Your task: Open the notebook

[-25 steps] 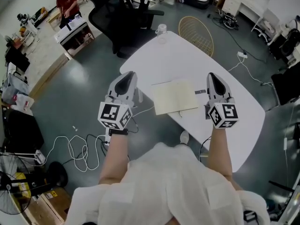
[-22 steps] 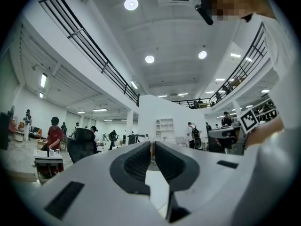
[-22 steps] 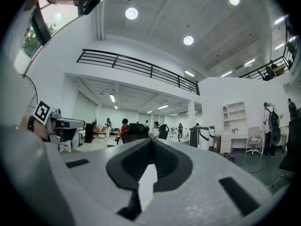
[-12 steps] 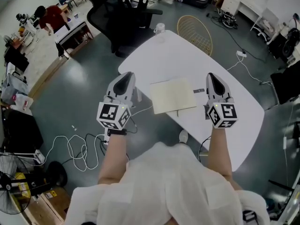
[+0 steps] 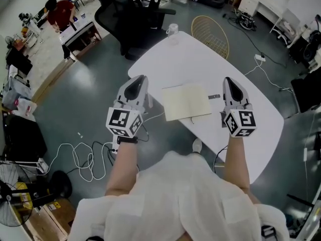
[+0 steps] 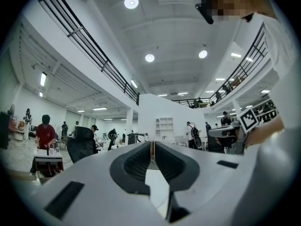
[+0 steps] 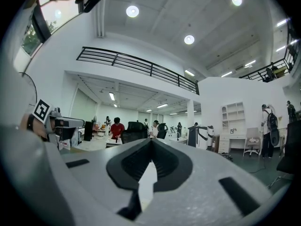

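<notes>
Left tongs (image 5: 142, 78) and right tongs (image 5: 226, 79) are held level side by side, well apart. Both have jaws together, nothing gripped. The notebook (image 5: 187, 102) lies closed and flat on the white counter (image 5: 200, 59) between the two tongs, touching neither, close to the counter's near edge. A black chair (image 5: 131, 19) stands beyond the counter.

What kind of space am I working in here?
Likely an open-plan lab or workshop hall: a mezzanine railing overhead, a black office chair by the white table, and loose cables on the floor.
</notes>
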A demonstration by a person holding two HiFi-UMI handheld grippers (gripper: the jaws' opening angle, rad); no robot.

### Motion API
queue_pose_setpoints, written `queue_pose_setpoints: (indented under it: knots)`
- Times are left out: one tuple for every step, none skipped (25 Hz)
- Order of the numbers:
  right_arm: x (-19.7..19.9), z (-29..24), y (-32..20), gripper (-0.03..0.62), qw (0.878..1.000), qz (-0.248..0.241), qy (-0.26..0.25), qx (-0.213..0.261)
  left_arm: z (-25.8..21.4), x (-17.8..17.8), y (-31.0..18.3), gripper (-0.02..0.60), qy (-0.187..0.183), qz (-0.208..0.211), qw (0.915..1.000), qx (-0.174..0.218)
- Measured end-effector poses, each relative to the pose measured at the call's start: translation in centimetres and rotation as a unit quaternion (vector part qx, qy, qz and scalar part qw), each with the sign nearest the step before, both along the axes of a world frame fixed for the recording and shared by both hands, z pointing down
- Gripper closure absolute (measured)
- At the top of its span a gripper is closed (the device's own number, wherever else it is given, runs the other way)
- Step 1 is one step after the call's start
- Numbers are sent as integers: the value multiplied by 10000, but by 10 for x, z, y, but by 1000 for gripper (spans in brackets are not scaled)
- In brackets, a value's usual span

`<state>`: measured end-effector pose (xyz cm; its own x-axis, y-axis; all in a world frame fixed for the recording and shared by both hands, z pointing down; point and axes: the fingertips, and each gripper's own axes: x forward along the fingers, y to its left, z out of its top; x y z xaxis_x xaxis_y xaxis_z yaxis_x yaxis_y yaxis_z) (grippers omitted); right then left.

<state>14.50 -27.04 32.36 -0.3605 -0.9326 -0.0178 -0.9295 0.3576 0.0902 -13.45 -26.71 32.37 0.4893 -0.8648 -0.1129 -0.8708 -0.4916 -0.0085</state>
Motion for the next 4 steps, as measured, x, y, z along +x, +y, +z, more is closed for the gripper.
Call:
queue_pose_setpoints:
  knots:
    - [3,0,2,591,10000,29,-6,-18,1,3,1,552,40,13,10000,-23]
    - [6,1,5,591,10000,64,-1,-43,4,7,3,552,88,34,9999,-56]
    - [9,2,8,591,9999,100,13,-68,6,11,4,551,140,60,9998,-93]
    - [13,3,10,591,9999,136,30,-92,9,15,6,552,191,88,9997,-130]
